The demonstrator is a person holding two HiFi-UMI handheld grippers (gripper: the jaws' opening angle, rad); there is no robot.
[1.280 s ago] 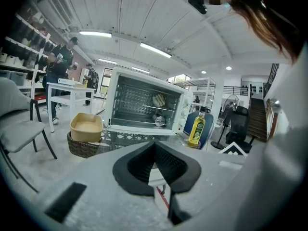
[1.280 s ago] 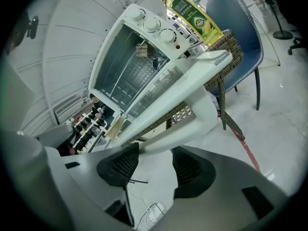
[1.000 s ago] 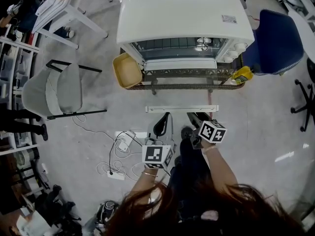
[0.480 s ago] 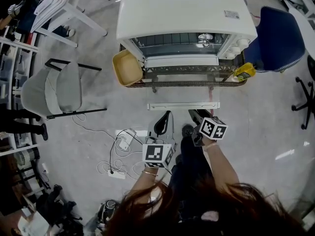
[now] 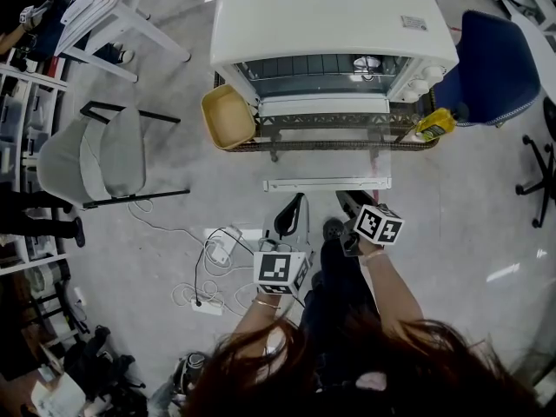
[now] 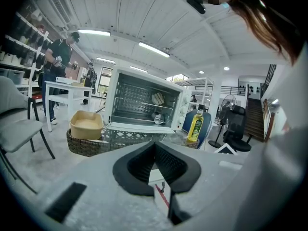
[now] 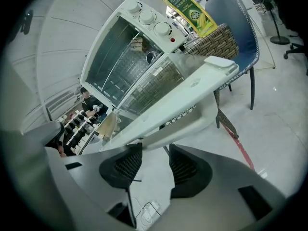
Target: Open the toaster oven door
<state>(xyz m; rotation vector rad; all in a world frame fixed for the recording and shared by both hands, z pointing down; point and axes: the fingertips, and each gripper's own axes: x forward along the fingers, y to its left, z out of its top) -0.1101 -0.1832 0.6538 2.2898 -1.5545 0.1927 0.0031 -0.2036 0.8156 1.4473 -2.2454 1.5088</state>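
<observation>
Looks done bar backing away, with the toaster oven door point(image 5: 327, 183) folded flat before the toaster oven point(image 5: 330, 11), the right gripper point(image 7: 155, 150) having just narrowed its parted, empty jaws near the door's edge, and the left gripper point(image 6: 155, 146) pressed together on nothing.

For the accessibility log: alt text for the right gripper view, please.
A white toaster oven with its door swung open toward the right gripper, whose jaws have just been closing yet stand apart, nothing between them. A yellow oil bottle stands beside the oven.

bright overhead light; edges warped — dark
</observation>
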